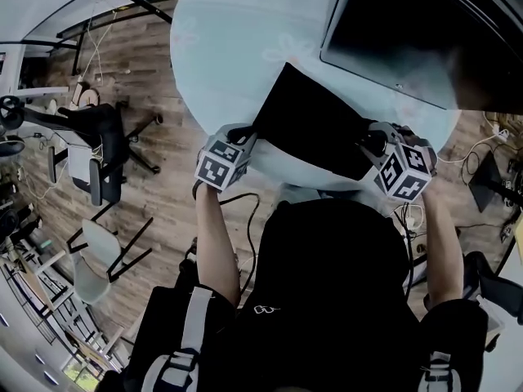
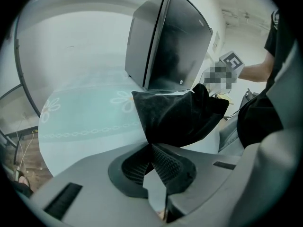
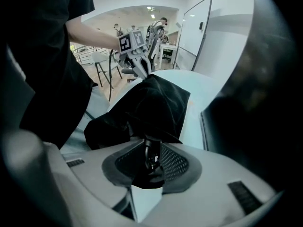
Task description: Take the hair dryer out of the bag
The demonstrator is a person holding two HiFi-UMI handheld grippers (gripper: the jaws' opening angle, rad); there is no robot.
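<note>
A black cloth bag [image 1: 315, 125] lies at the near edge of the round table [image 1: 229, 47], which has a pale blue cloth. My left gripper [image 1: 248, 139] is shut on the bag's left corner; in the left gripper view the jaws [image 2: 150, 144] pinch the black cloth [image 2: 180, 117]. My right gripper [image 1: 373, 143] is at the bag's right end. There its jaws [image 3: 152, 148] are closed on a thin, glossy black part [image 3: 151, 159] that sticks out of the bag [image 3: 151, 103]. It looks like part of the hair dryer, whose body is hidden inside.
A large dark monitor [image 1: 409, 31] stands at the back right of the table, just behind the bag [image 2: 165, 41]. Office chairs [image 1: 98, 153] and cables [image 1: 482, 149] are on the wooden floor around the table. The person stands against the table's near edge.
</note>
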